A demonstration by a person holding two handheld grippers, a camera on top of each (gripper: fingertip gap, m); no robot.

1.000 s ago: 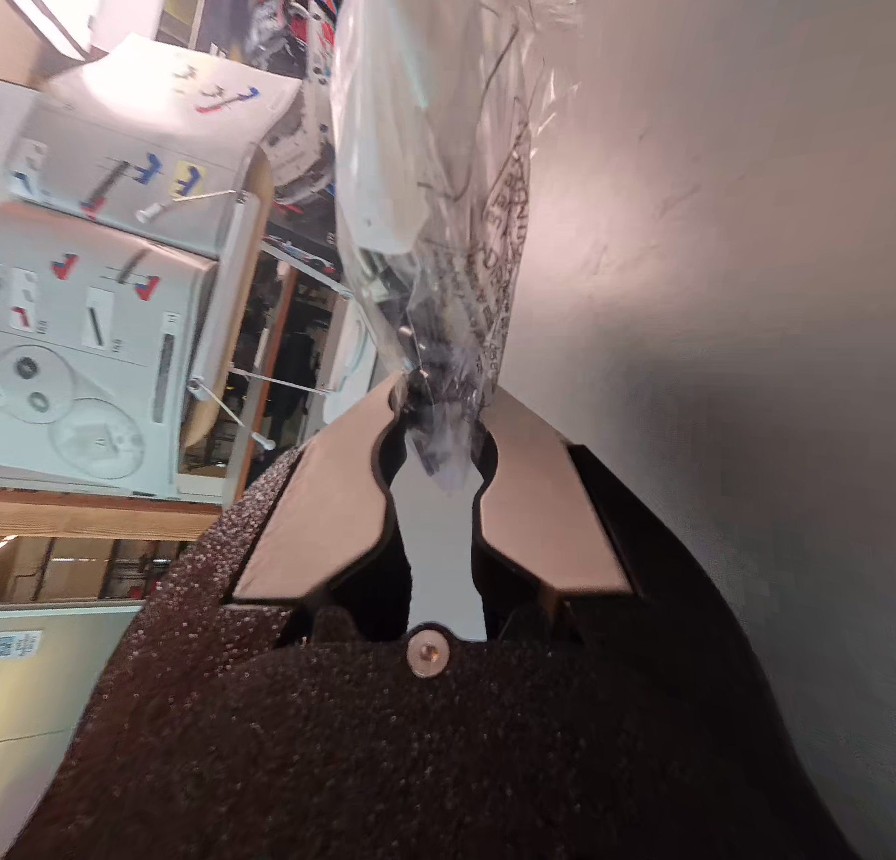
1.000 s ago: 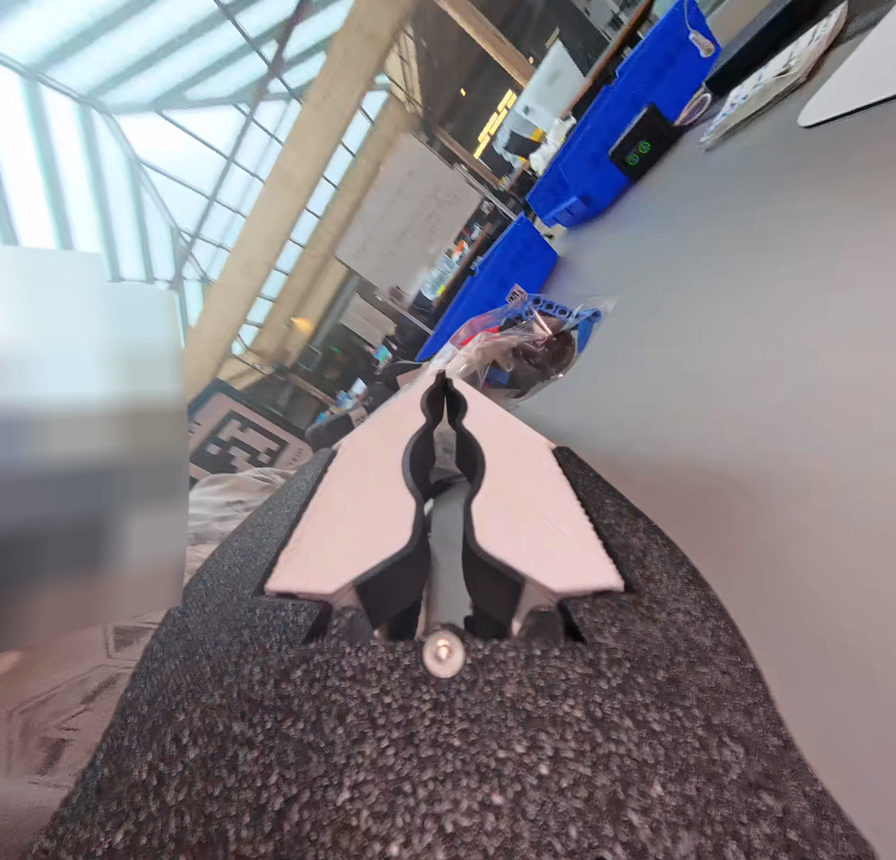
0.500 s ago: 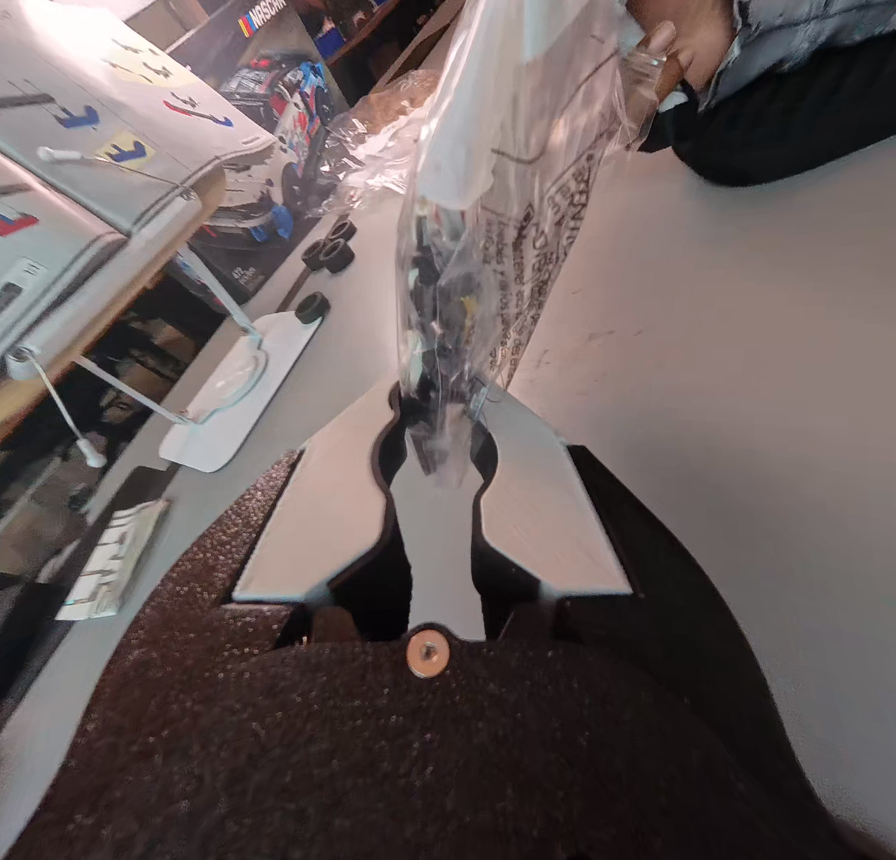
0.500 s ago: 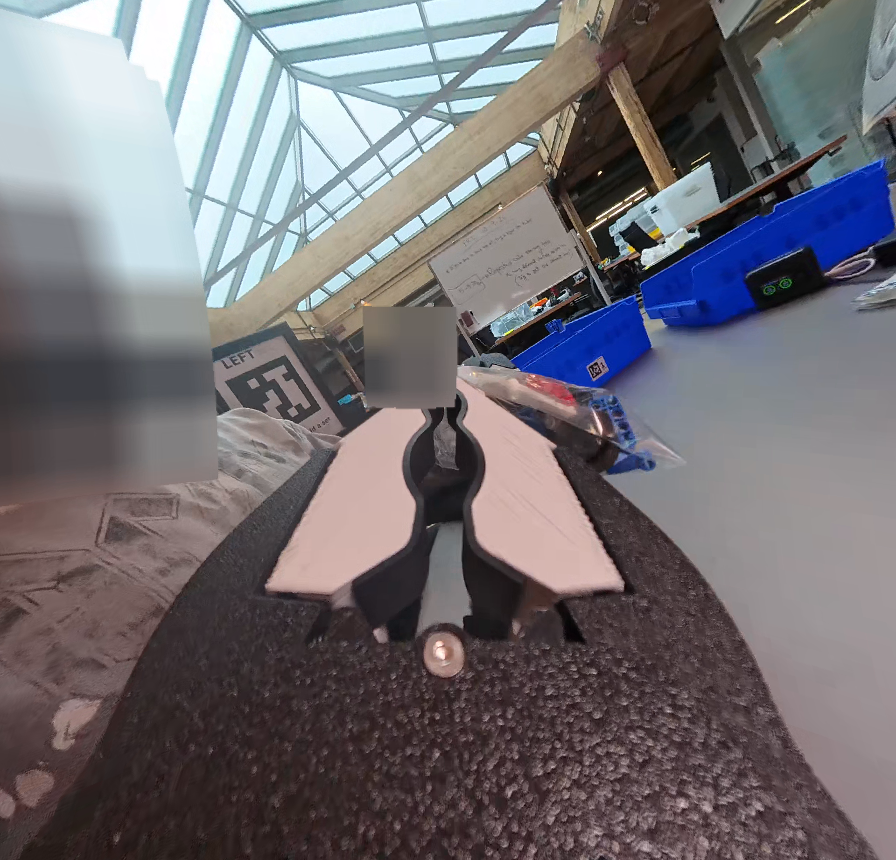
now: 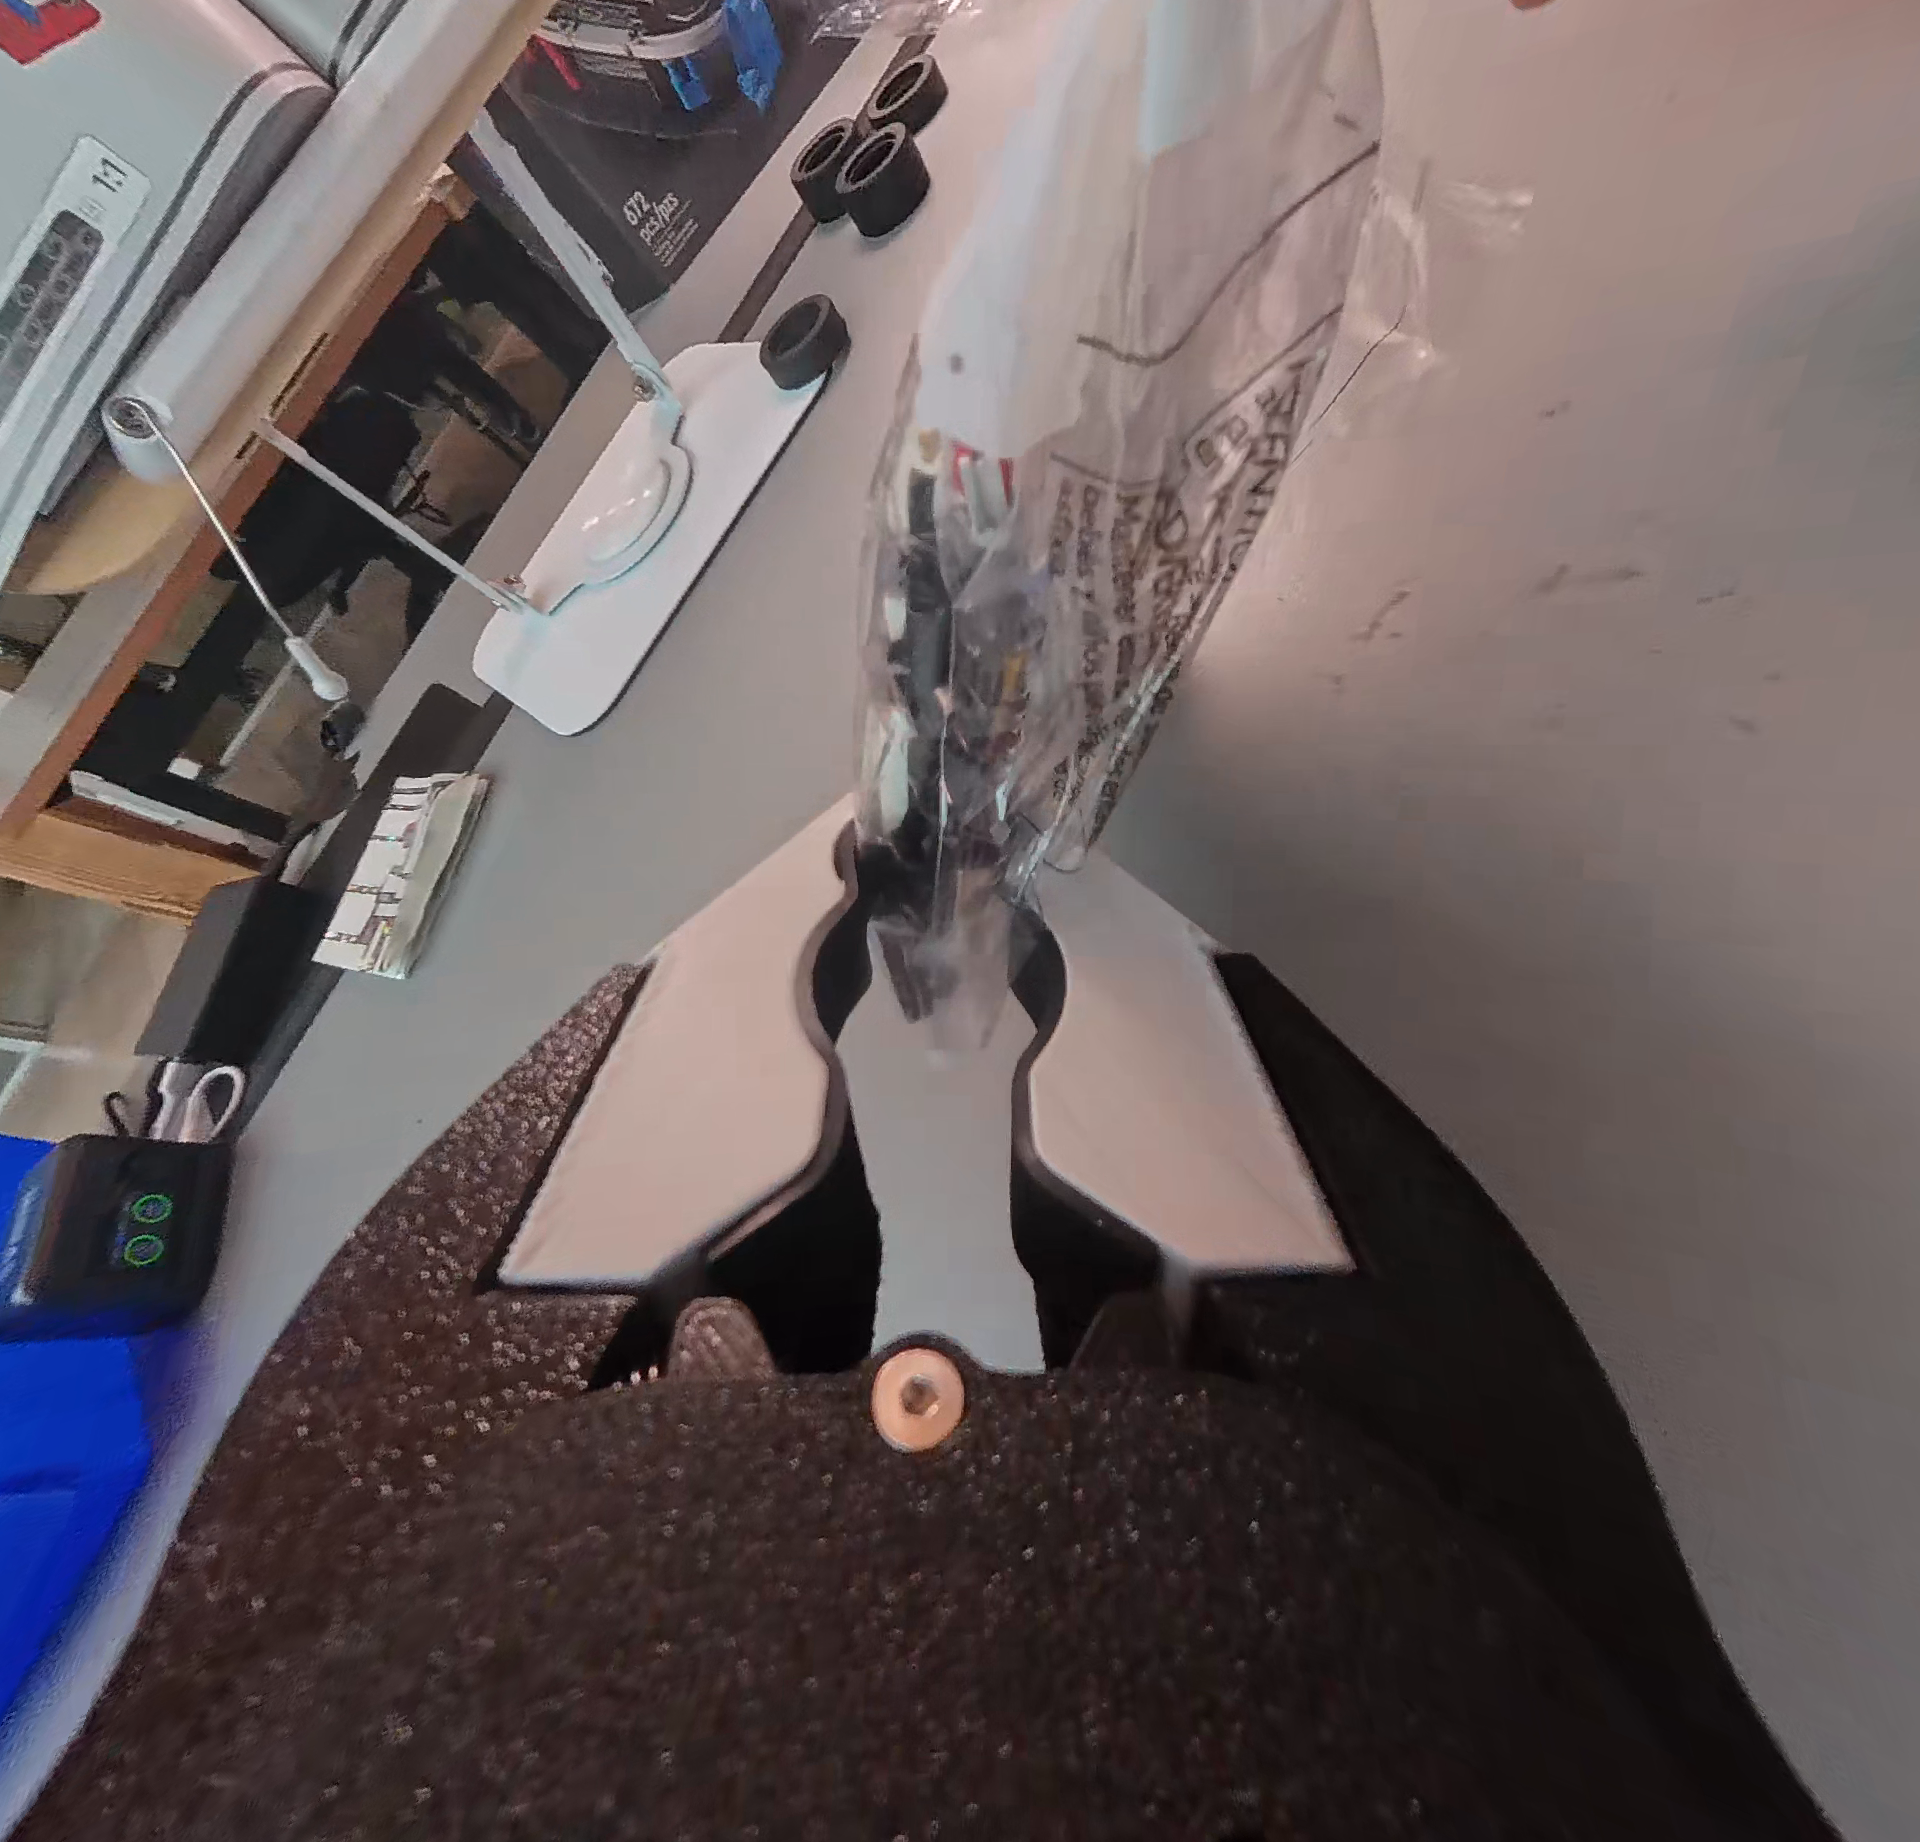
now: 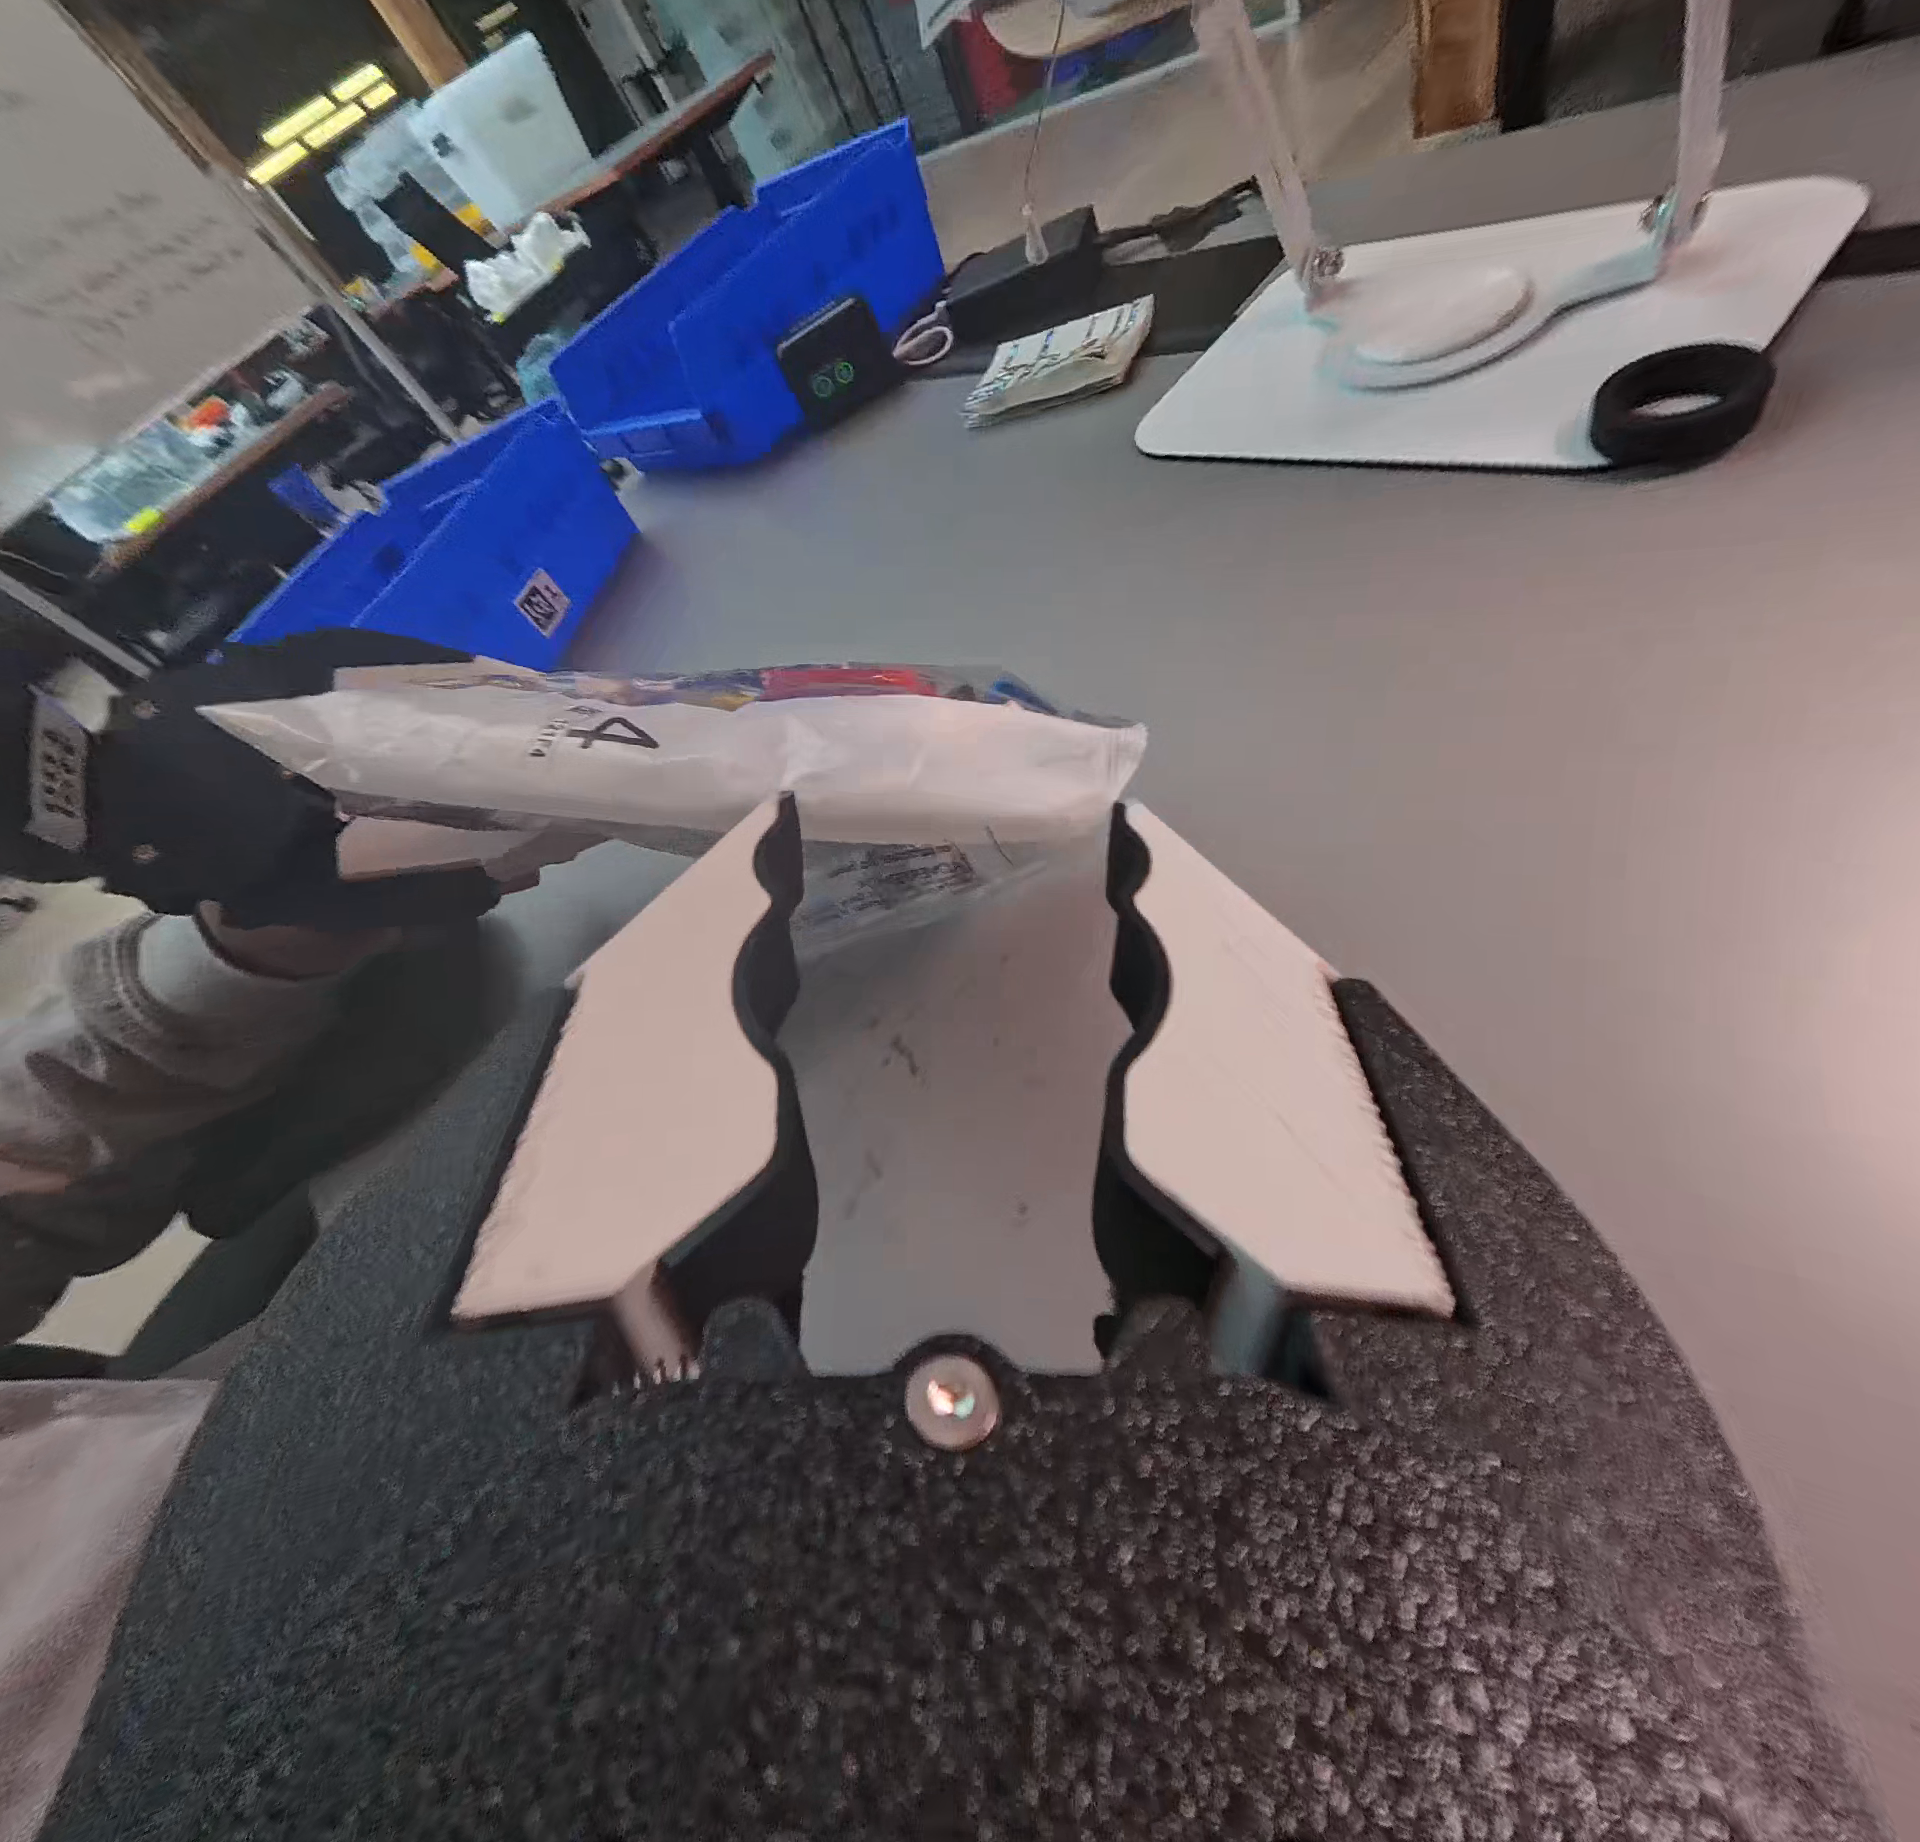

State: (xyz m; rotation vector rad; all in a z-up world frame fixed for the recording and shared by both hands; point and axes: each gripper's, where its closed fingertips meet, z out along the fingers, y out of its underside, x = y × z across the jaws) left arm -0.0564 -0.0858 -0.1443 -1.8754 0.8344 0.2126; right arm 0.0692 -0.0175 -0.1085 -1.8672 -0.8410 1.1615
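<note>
The left gripper [image 5: 940, 893] is clamped on one thin corner of the plastic bag [image 5: 1091, 462], which could slip out or tear under its loose contents, while the right gripper [image 6: 951, 831] stands apart near its far end.

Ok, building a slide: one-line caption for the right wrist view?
Open right tongs reach toward a bag of parts held by the left tongs above a grey table.
</note>
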